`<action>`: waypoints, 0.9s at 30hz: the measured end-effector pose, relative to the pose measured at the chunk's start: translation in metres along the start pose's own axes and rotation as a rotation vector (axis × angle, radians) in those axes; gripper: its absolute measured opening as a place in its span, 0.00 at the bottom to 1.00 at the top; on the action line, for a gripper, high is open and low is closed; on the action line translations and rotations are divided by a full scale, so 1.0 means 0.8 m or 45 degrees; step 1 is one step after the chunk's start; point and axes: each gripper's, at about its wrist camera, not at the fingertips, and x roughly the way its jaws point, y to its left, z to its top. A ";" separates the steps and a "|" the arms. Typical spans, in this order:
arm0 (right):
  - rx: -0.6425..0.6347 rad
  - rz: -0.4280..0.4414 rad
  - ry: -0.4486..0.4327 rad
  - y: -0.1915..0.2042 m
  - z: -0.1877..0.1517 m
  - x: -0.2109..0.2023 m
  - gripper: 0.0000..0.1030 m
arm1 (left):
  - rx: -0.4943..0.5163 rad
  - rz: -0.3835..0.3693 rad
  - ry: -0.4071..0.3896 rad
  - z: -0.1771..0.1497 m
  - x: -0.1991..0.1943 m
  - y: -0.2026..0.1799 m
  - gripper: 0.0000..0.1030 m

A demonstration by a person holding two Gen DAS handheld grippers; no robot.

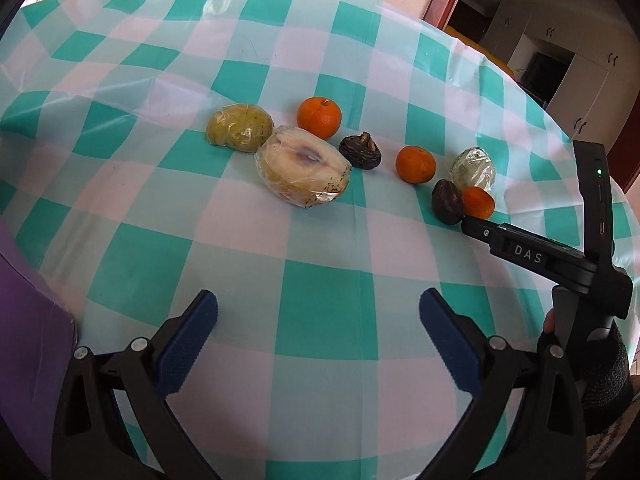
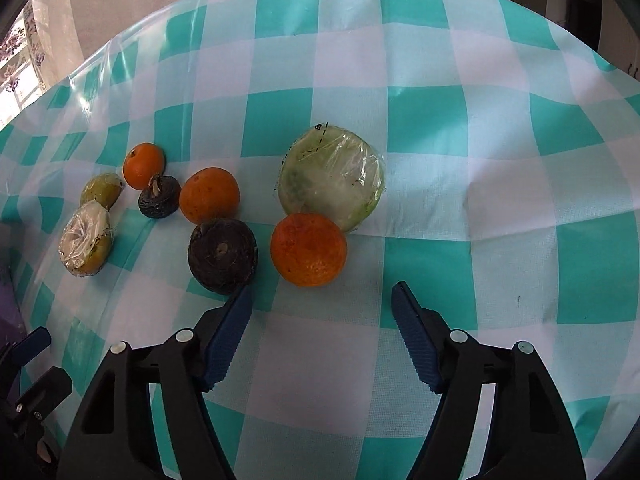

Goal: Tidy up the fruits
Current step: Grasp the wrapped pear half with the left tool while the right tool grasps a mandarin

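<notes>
Fruits lie on a teal-and-white checked tablecloth [image 1: 320,300]. In the right wrist view my right gripper [image 2: 322,302] is open and empty, just short of an orange [image 2: 308,250] and a dark brown fruit [image 2: 222,256]. Behind them lie a plastic-wrapped green fruit half [image 2: 334,178], a second orange [image 2: 209,196], a smaller dark fruit [image 2: 159,197], a third orange [image 2: 144,165] and two wrapped pieces [image 2: 86,244]. My left gripper [image 1: 318,308] is open and empty, well short of a wrapped white fruit half [image 1: 302,170], a wrapped yellow-green piece [image 1: 240,128] and an orange [image 1: 319,117].
The right gripper's black body [image 1: 540,256] reaches in from the right of the left wrist view, beside the near orange [image 1: 478,202]. A purple object [image 1: 28,340] sits at the table's left edge. Cabinets [image 1: 560,60] stand beyond the far right edge.
</notes>
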 end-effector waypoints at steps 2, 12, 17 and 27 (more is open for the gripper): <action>0.000 -0.014 0.003 0.001 0.007 0.007 0.65 | -0.006 0.010 -0.002 0.006 0.003 0.001 0.98; -0.025 -0.028 -0.025 0.012 0.021 0.016 0.36 | -0.060 0.094 -0.028 0.054 0.034 0.018 0.98; 0.080 0.032 -0.044 -0.009 0.020 0.013 0.36 | -0.021 0.127 0.004 0.079 0.059 0.013 0.98; 0.200 0.137 -0.068 -0.055 0.007 -0.003 0.36 | 0.074 0.224 0.013 0.096 0.079 -0.009 0.70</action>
